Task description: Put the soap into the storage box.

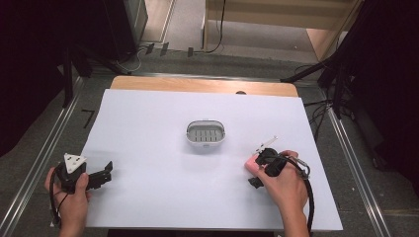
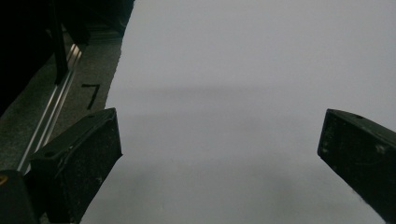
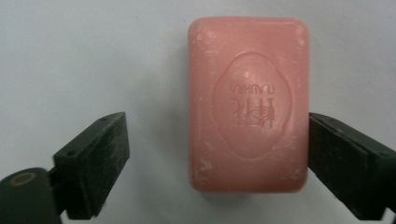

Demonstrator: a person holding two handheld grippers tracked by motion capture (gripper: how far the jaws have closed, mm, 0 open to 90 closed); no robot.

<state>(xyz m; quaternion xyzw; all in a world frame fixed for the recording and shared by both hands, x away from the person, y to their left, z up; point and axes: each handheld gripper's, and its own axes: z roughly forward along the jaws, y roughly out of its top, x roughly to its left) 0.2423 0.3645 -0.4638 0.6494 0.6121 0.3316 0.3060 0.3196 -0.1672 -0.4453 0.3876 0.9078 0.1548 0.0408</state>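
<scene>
Centrally on the white-covered bench (image 1: 148, 128) sits a grey oval soap dish (image 1: 206, 134) with a slotted floor. Right and near of it lies a pink soap (image 3: 248, 105) bar, flat on the sheet, its embossed face up. Right gripper (image 3: 217, 161): jaws wide, straddling the soap; the right jaw touches or nearly touches the bar's edge, the left jaw stands clear. In the high view this gripper (image 1: 260, 165) sits over the soap (image 1: 252, 163). Left gripper (image 1: 101, 173): near-left on the bench, jaws wide apart over bare sheet, holding nothing.
</scene>
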